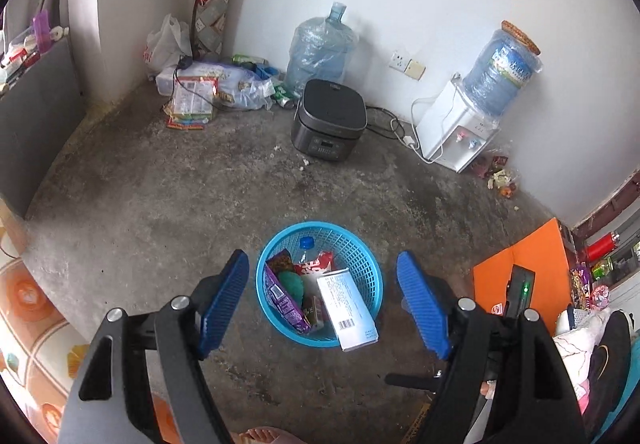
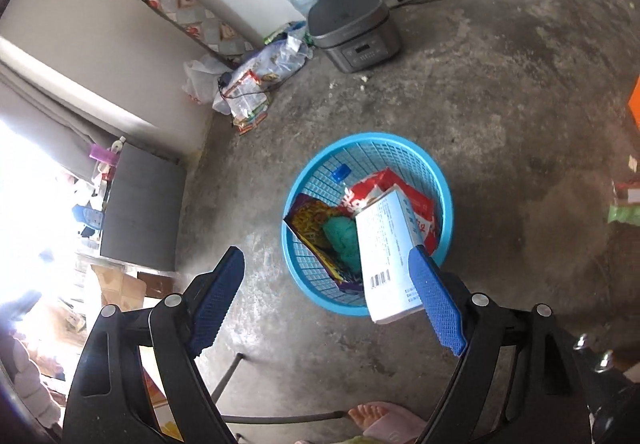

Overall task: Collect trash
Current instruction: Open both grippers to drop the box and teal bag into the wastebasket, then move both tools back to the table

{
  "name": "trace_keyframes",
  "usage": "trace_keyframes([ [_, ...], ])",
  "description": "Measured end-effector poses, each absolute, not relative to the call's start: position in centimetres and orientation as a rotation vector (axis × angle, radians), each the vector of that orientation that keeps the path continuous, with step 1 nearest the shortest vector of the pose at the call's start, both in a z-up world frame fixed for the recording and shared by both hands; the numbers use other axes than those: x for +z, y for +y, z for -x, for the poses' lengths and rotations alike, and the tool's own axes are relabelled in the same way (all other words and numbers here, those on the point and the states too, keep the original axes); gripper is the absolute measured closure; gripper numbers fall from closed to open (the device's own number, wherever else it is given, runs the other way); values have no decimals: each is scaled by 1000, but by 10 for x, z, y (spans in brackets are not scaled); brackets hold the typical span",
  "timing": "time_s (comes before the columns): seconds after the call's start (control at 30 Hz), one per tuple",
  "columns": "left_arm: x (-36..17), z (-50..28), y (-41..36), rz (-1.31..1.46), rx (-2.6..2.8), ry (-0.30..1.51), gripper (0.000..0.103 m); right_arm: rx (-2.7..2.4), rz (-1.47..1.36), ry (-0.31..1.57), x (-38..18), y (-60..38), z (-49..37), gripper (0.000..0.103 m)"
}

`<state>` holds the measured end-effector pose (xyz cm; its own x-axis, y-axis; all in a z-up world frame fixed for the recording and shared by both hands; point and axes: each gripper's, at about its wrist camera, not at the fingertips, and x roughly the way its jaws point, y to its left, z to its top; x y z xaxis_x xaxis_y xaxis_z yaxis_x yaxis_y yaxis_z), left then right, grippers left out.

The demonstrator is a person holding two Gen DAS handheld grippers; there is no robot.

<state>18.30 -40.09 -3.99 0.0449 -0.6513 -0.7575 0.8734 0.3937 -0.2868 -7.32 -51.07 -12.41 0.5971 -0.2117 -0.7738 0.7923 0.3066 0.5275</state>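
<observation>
A round blue mesh basket (image 1: 320,224) (image 2: 372,136) stands on the concrete floor. It holds a white carton (image 1: 346,308) (image 2: 386,256) leaning over the near rim, a purple wrapper (image 1: 282,296) (image 2: 316,228), a green ball (image 1: 290,284) (image 2: 340,236), a red-and-white packet (image 1: 316,266) (image 2: 416,203) and a blue-capped bottle (image 1: 307,244). My left gripper (image 1: 322,304) hangs above the basket, open and holding nothing. My right gripper (image 2: 327,300) is also open and holding nothing. Its right finger (image 2: 436,300) is in front of the carton's edge.
A dark rice cooker (image 1: 328,119), a large water jug (image 1: 320,47) and a white water dispenser (image 1: 460,127) line the far wall. Bags and wrappers (image 1: 200,91) fill the corner. More wrappers (image 1: 496,171) lie beside the dispenser. An orange board (image 1: 524,268) is at right. A person's foot (image 2: 380,420) is near me.
</observation>
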Motion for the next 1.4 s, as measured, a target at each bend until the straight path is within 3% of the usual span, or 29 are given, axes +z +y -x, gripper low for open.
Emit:
trace_keyframes([
  [0.33,57,-178,-263,-141,-1156,744,20,-715,-620,489,-13,-444,56,19],
  [0.47,77,-176,-200,-88,-1089,681,18,-692,-471,404,21,-407,53,8],
  [0.67,90,-176,-99,-23,-938,630,15,-528,-396,372,51,-362,49,8],
  [1.1,39,-146,83,96,-644,724,15,-33,-475,584,35,-272,-6,10],
  [1.23,10,-131,112,144,-617,799,15,84,-471,670,24,-239,-27,17],
  [1.4,-21,-109,125,175,-624,899,15,189,-437,783,10,-198,-45,31],
])
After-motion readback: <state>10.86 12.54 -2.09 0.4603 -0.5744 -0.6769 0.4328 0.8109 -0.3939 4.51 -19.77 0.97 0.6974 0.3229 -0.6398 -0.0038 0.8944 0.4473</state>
